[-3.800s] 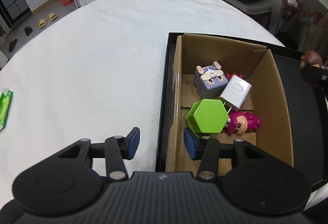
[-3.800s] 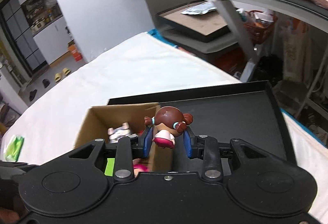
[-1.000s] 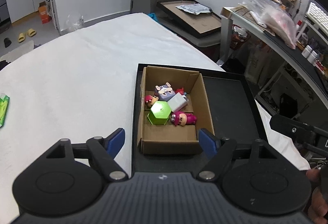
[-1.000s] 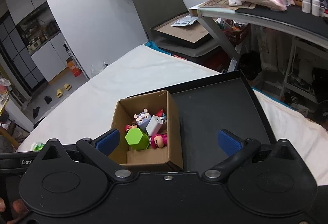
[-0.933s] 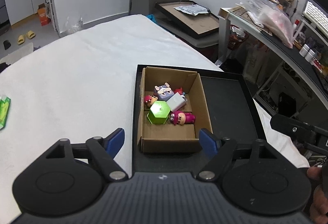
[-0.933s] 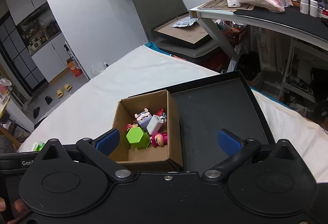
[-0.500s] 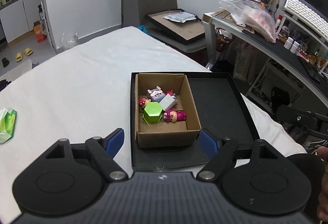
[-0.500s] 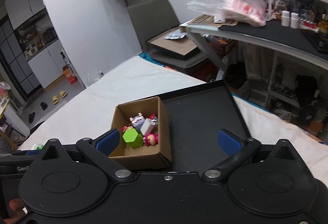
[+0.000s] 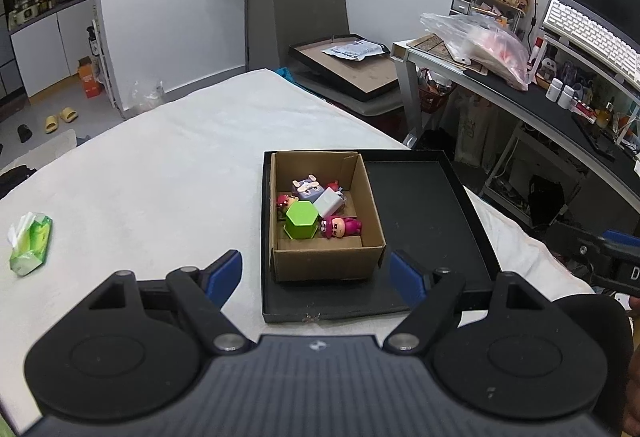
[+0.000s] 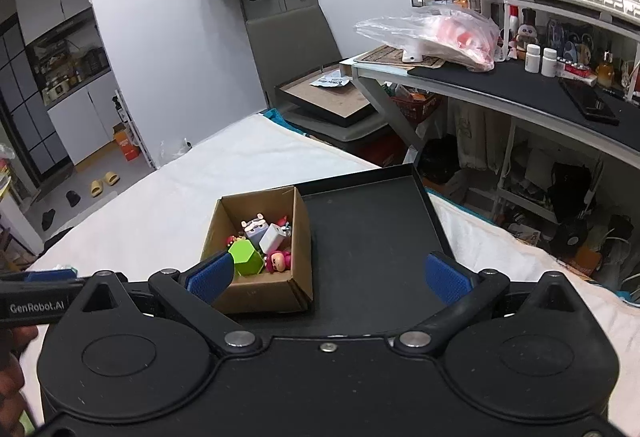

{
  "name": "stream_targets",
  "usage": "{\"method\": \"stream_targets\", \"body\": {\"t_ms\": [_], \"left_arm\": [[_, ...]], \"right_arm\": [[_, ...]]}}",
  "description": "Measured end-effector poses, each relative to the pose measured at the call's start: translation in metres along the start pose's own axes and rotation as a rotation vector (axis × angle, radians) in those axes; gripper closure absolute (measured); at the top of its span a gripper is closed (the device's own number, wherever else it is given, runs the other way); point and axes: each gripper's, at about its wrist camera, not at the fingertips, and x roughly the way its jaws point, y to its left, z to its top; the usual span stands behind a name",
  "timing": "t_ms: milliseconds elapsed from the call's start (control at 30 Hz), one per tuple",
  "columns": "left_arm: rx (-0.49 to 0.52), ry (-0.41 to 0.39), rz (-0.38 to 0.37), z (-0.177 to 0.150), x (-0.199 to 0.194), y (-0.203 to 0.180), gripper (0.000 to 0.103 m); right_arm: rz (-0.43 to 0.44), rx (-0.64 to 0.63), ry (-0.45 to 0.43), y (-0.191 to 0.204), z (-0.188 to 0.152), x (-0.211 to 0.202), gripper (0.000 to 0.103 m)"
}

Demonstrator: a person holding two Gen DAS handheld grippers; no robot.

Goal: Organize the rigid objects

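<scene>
Distance has grown: both grippers now sit high and well back from the box (image 9: 326, 215), which looked far closer a moment ago. The left gripper (image 9: 316, 275) and right gripper (image 10: 328, 277) stand wide open and empty; the brown-haired doll the right one held seconds ago has gone into the box with the other toys (image 9: 316, 211), on the tray (image 9: 420, 221). Sorting looks finished, since only a tissue pack (image 9: 31, 243) lies outside.
</scene>
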Motion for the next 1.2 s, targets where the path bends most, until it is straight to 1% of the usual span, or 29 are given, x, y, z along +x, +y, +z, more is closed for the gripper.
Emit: {"method": "stream_targets", "body": {"t_ms": [100,233,400,500,667,933,1200], "left_arm": [[0.005,-0.008,0.009,-0.004,-0.007,-0.005,0.023],[0.041,-0.026,0.026,-0.007,-0.017,-0.015,0.023],[0.063,-0.043,0.001,-0.007,-0.029,-0.023,0.023],[0.06,-0.054,0.004,-0.007,-0.033,-0.025,0.023],[0.032,-0.065,0.017,-0.008,-0.035,-0.024,0.023],[0.035,-0.049,0.014,-0.01,-0.035,-0.023,0.023],[0.034,-0.035,0.013,-0.012,-0.033,-0.022,0.023]], "right_arm": [[-0.023,-0.008,-0.012,-0.004,-0.004,-0.006,0.0],[-0.039,-0.028,-0.006,-0.008,-0.008,-0.013,0.0],[-0.027,-0.002,-0.031,-0.012,-0.001,-0.026,0.0],[-0.029,-0.023,-0.041,-0.009,0.0,-0.03,0.0],[-0.027,-0.016,-0.05,-0.01,0.002,-0.036,0.0],[-0.011,-0.045,-0.04,-0.003,0.001,-0.038,0.0],[-0.035,-0.037,-0.031,-0.004,0.0,-0.035,0.0]]}}
